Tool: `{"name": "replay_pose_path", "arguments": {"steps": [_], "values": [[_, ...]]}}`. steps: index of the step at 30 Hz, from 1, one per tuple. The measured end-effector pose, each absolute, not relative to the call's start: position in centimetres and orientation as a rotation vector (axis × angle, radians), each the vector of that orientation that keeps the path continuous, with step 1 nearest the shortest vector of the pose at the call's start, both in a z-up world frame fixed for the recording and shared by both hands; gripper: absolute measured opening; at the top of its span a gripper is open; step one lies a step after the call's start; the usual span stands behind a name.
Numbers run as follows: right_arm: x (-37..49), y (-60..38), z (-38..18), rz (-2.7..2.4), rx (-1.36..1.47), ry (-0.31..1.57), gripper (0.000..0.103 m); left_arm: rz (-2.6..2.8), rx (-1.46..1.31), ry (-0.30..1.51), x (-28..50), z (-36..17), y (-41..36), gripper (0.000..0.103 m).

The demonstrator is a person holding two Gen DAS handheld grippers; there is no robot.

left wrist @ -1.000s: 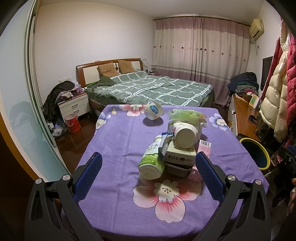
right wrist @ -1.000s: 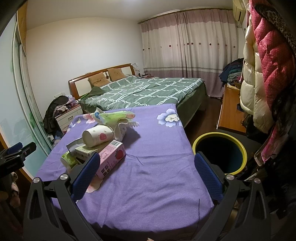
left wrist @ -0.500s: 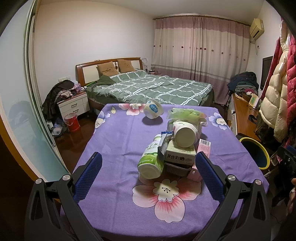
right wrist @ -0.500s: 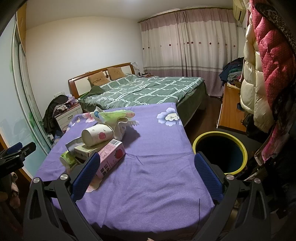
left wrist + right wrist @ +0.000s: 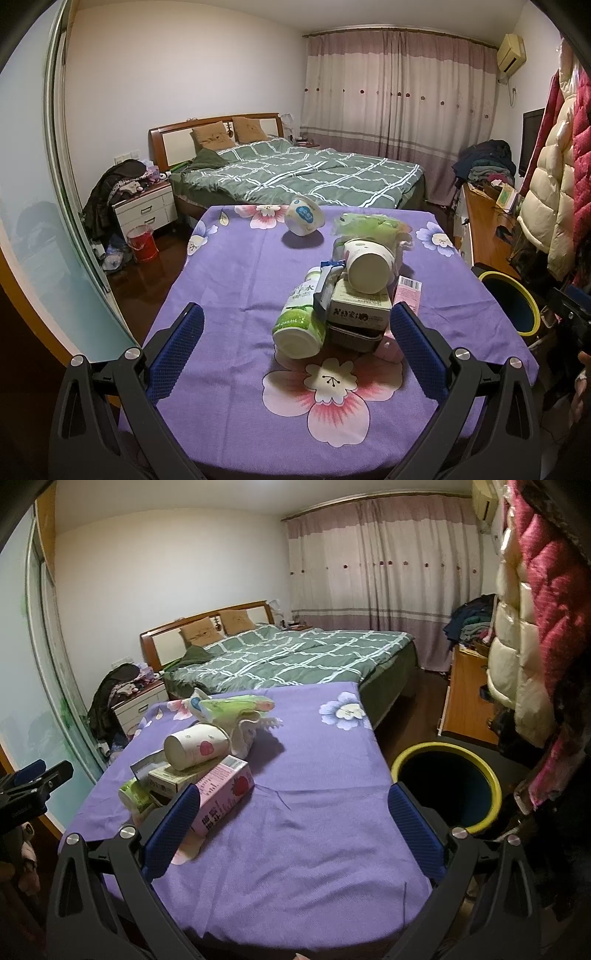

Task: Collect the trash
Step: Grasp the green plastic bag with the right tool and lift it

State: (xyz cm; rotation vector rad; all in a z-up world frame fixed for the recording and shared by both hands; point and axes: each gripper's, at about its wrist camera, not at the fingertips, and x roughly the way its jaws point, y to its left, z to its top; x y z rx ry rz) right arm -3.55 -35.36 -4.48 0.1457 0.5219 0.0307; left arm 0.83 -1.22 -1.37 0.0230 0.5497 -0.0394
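Note:
A pile of trash lies on the purple flowered tablecloth: a green bottle, a paper cup on a small carton, a pink strawberry carton, a green plastic bag, and a separate tub farther back. A yellow-rimmed bin stands beside the table's right edge. My left gripper is open and empty, just short of the pile. My right gripper is open and empty over bare cloth, the pile to its left.
A bed with a green checked cover stands beyond the table. A nightstand and a red bucket are at the left. Hanging coats and a wooden desk line the right side.
Both grippers have drifted only slightly; the views are nearly the same. Nothing on the table has moved.

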Motion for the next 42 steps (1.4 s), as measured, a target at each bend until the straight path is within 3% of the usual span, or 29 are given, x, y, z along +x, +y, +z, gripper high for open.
{"name": "replay_pose_path", "arguments": {"steps": [14, 24, 32, 37, 39, 42], "values": [[8.4, -31.3, -6.1, 0.163, 0.068, 0.576, 0.096, -0.036, 0.011, 0.615, 6.6, -3.6, -1.0, 0.099], [18.4, -27.3, -6.4, 0.249, -0.048, 0.623, 0.075, -0.019, 0.003, 0.634, 13.4, -3.0, 0.4, 0.099], [23.2, -23.7, -7.6, 0.271, -0.125, 0.668, 0.069, -0.053, -0.005, 0.663, 17.5, -3.7, 0.5, 0.099], [24.5, -23.3, -8.3, 0.288, -0.138, 0.693, 0.045, -0.069, -0.003, 0.68, 18.8, -4.4, 0.4, 0.099], [24.5, -23.3, -8.5, 0.292, -0.148, 0.703, 0.024, -0.071, -0.004, 0.685, 19.1, -4.6, 0.5, 0.099], [24.2, -23.5, -8.4, 0.293, -0.151, 0.688, 0.009, -0.073, -0.008, 0.687, 19.0, -4.8, 0.5, 0.099]]}}
